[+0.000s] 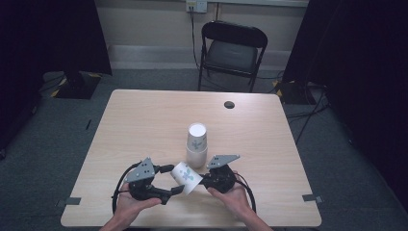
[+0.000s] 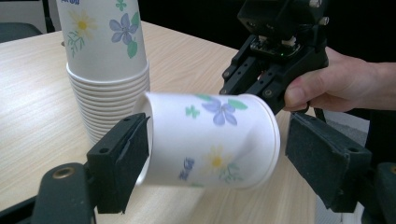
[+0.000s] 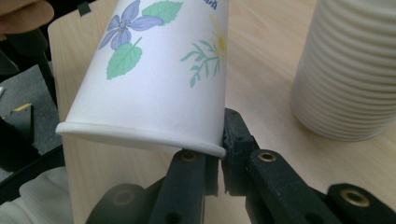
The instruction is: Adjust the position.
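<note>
A white paper cup (image 2: pixel 212 140) printed with a purple flower, green leaves, a yellow daisy and small blue lettering. Tipped on its side above the near middle of the wooden table (image 1: pixel 144 120), clear of the surface, rolled rim toward the right gripper (image 1: pixel 208 180), flat base toward the left gripper (image 1: pixel 174 179). Pinched at the rim by the right gripper: one jaw inside the mouth, one outside, pressed together on the wall with a slight dent beside the grip. Left gripper spread wide, one jaw on either side of the cup; near jaw close to the base end, contact not clear, far jaw well apart. Just behind, a stack of cups (image 1: pixel 197 144) with the same flower print, upside down, upright on the table. Farther back, a black folding chair (image 1: pixel 232 48) against the wall.
</note>
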Tool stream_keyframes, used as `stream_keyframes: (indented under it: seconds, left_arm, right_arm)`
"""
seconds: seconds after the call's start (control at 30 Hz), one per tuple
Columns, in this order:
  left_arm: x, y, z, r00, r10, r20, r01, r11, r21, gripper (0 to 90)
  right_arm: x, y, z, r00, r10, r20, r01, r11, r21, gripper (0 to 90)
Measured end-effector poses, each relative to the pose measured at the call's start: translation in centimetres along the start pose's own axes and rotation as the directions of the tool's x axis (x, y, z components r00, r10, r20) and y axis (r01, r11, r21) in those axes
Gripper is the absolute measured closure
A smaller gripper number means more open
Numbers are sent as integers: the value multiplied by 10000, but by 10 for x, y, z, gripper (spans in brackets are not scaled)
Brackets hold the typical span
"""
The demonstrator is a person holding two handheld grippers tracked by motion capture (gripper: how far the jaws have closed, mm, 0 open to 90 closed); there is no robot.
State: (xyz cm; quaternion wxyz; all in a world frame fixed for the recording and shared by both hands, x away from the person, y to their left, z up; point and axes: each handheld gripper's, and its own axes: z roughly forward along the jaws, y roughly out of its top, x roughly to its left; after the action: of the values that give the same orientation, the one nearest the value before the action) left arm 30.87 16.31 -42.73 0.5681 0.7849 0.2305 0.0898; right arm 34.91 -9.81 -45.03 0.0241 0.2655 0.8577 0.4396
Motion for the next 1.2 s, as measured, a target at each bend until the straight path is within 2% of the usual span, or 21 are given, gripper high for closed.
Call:
stream_keyframes:
  seconds: [0.17, 0.23, 0.27, 0.33, 0.37, 0.4, 0.5, 0.7, 0.77, 0.87, 0.93, 1.1, 1.2]
  left_arm:
    - [-2, 0, 1, 9995, 299, 35, -299, 9995, 58, 202]
    - [-4, 0, 2, 9986, 521, -30, -521, 9986, 134, 186]
    - [-7, 1, 2, 9966, 811, -145, -809, 9967, 108, 211]
    - [-9, 1, 2, 9955, 944, -127, -943, 9955, 76, 214]
    - [-10, 2, 4, 9940, 1087, 90, -1088, 9939, 191, 213]
    - [-11, 1, 5, 9929, 1188, 60, -1190, 9924, 322, 211]
    - [-11, 0, 7, 9931, 1173, 88, -1176, 9922, 423, 187]
    - [-11, -2, 9, 9885, 1500, 206, -1507, 9880, 351, 171]
    - [-11, -2, 9, 9892, 1437, 290, -1445, 9892, 250, 165]
    - [-12, -3, 10, 9849, 1699, 327, -1709, 9849, 292, 163]
    - [-12, -3, 10, 9851, 1695, 298, -1704, 9849, 295, 191]
    - [-11, -5, 11, 9859, 1623, 407, -1633, 9863, 230, 181]
    - [-11, -6, 11, 9846, 1691, 451, -1704, 9850, 276, 176]
  right_arm:
    - [4, -1, 8, 9995, 26, -309, -6, 9980, 631, 872]
    - [5, -1, 10, 9993, 15, -382, 13, 9972, 741, 872]
    - [6, -1, 11, 9991, -23, -416, 58, 9964, 840, 872]
    - [7, -1, 13, 9992, -24, -406, 61, 9958, 914, 872]
    - [8, -1, 14, 9988, -42, -494, 91, 9950, 994, 872]
    - [8, -1, 14, 9987, -51, -501, 101, 9951, 988, 872]
    - [9, 0, 14, 9983, -91, -573, 145, 9955, 932, 873]
    - [9, 0, 11, 9988, -139, -473, 179, 9962, 853, 873]
    - [9, 1, 10, 9986, -70, -531, 113, 9966, 814, 873]
    - [9, 1, 8, 9985, -93, -541, 136, 9967, 804, 874]
    - [9, 1, 7, 9984, -119, -559, 163, 9967, 791, 873]
    - [9, 0, 4, 9983, -125, -565, 163, 9976, 673, 873]
    - [9, 0, 2, 9976, 96, -691, -57, 9984, 565, 873]
